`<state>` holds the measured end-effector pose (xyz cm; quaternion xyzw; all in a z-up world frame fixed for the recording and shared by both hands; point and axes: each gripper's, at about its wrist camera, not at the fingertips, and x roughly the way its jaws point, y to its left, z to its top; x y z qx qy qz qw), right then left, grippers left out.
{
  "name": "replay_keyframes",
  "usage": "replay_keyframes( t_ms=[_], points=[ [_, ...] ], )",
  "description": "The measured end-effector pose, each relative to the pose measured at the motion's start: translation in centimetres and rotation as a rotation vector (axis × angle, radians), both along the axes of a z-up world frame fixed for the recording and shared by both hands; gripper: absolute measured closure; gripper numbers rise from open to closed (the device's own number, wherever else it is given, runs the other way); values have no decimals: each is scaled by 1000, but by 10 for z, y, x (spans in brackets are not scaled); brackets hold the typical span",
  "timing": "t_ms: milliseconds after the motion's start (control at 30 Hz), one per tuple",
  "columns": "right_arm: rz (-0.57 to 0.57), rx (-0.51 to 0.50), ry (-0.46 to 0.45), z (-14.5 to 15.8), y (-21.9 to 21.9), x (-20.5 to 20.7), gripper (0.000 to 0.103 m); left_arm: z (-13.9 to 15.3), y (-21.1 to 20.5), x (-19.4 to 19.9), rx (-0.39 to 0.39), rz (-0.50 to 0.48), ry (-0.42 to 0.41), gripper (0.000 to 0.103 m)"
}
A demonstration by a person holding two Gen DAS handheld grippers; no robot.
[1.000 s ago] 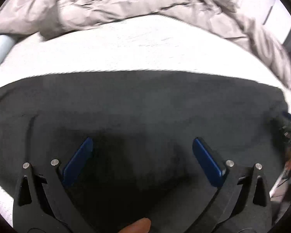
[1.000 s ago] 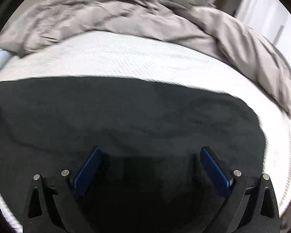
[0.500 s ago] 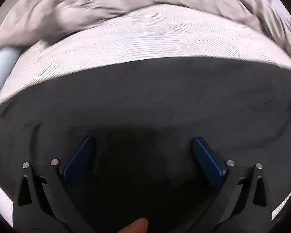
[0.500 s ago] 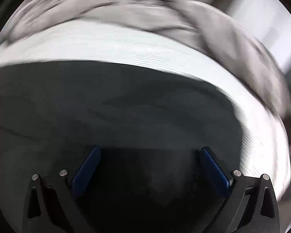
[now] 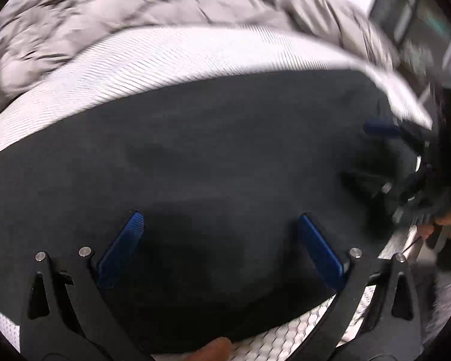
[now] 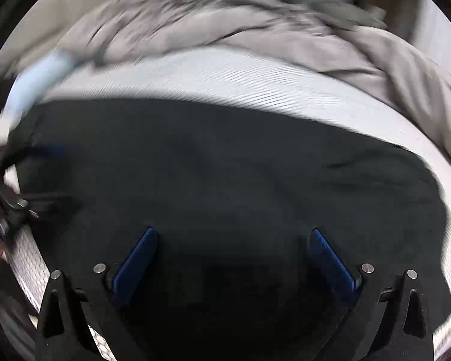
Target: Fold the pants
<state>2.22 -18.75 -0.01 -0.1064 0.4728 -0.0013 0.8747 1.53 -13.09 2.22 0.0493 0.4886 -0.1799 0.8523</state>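
The dark grey pants (image 5: 213, 156) lie spread flat across the white mattress (image 5: 195, 51); they also fill the right wrist view (image 6: 225, 174). My left gripper (image 5: 221, 240) is open and empty, its blue pads just above the cloth near its front edge. My right gripper (image 6: 233, 255) is open and empty over the pants too. The right gripper shows at the right edge of the left wrist view (image 5: 406, 180), and the left gripper at the left edge of the right wrist view (image 6: 6, 204).
A crumpled grey duvet (image 6: 255, 27) is heaped along the far side of the mattress (image 6: 255, 81). A pale blue roll (image 6: 36, 78) lies at the far left. Dark furniture (image 5: 421, 24) stands beyond the bed at the right.
Both grippers have swung and pulled back toward the front edge of the bed, still open. The mattress edge and the other gripper now show in each view. The pants lie as before.
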Motion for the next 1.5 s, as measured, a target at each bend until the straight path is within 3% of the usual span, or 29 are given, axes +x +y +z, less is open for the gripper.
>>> replay_keyframes(
  t_ms=[67,133,233,367,467,567,633,733,767,833,900,967,1067,1100,1167,1267,1433,1500],
  points=[
    [24,-71,26,-12,2,-3,1,-10,-1,-1,72,-25,5,0],
    [-37,-51,29,-6,-29,-16,1,-8,23,-6,52,-5,3,0],
    [-230,-173,4,5,-94,-42,1,-12,80,-9,66,96,10,0],
    [-423,-137,-34,21,-155,-69,1,-12,134,-16,57,234,-2,0],
    [-453,-163,-84,35,-144,-64,0,0,134,-22,51,291,-29,1],
    [-328,-100,-98,38,-102,-42,0,14,107,-3,-23,219,-41,1],
    [-237,-83,-84,35,-64,-19,0,16,70,14,-2,155,-48,1],
    [-99,-24,-30,18,-15,20,0,-1,25,30,27,70,21,1],
    [-68,-14,-13,11,-4,32,0,-14,15,39,57,60,69,0],
    [-41,-48,40,-9,10,47,1,-19,14,50,83,58,65,0],
    [-93,-145,43,-17,-6,47,1,-15,33,49,115,91,48,0],
    [-211,-205,17,-10,-39,42,1,-15,75,44,161,209,14,0],
    [-443,-347,-17,4,-103,23,0,-19,130,36,85,335,26,0],
    [-486,-340,-17,5,-120,18,0,-18,140,32,69,350,19,0],
    [-497,-233,-29,10,-134,11,1,-14,148,24,70,356,1,0],
    [-486,-223,-62,21,-130,10,0,-3,144,15,65,340,-5,1],
    [-301,-100,-135,33,-66,41,0,17,127,56,-21,283,-30,1],
    [-196,33,-112,25,-51,74,0,12,116,82,-37,263,-11,1]
  ],
)
